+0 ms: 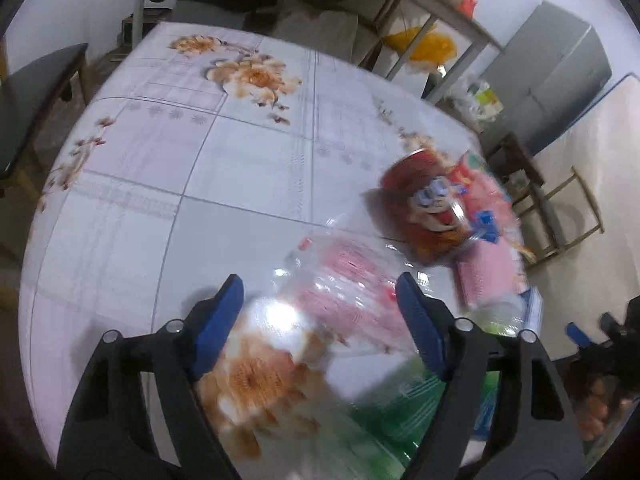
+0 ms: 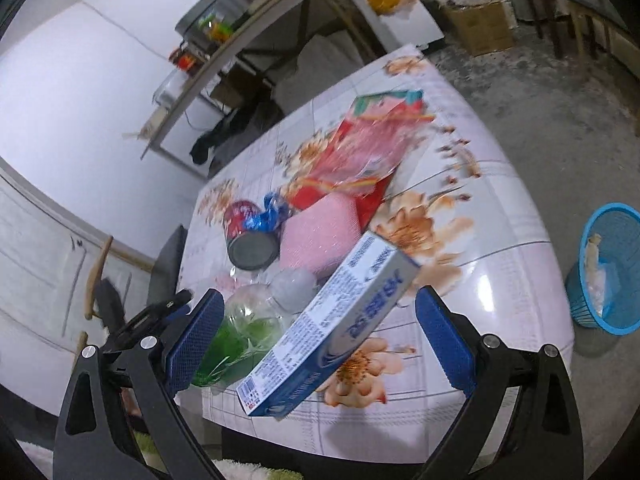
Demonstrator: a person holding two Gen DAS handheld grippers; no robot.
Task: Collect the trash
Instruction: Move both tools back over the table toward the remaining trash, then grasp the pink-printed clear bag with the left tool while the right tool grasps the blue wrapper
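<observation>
can (image 2: 251, 236), sponge (image 2: 316, 236), box (image 2: 332, 328), possibly wrappers, crowding table (image 2: 500, 240)

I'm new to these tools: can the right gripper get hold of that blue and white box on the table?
Probably yes. The right gripper is open, and the blue and white box lies between its fingers with nothing on top of it.
</observation>
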